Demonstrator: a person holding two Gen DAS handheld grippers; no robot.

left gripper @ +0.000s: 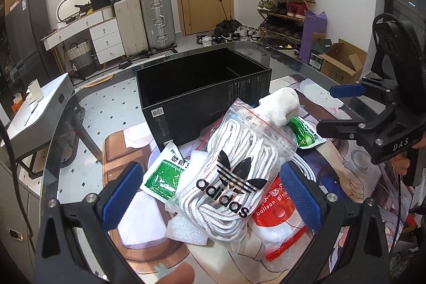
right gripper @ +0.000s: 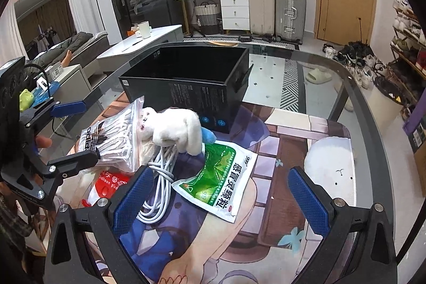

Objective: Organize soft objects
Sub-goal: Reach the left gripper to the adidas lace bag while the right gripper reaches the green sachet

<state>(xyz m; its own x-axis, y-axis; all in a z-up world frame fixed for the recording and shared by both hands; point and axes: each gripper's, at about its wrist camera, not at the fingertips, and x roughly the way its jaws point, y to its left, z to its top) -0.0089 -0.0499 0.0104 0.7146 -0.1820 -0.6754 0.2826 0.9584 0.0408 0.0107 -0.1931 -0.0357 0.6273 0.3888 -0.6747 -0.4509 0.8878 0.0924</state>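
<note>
Near the middle of the glass table [right gripper: 332,76], on the printed mat [right gripper: 287,140], lies the pile of soft things. Between my left gripper's [left gripper: 213,193] wide-open, empty jaws: the clear bag of white laces [left gripper: 234,177], resting on foam [left gripper: 189,228] and a red pouch [left gripper: 277,209]. My right gripper [right gripper: 221,201], likewise spread wide and holding nothing, frames the green sachet [right gripper: 221,177] and white cable [right gripper: 159,177]. A white plush toy [right gripper: 178,131] tops the pile, just before the open black box [left gripper: 202,87].
</note>
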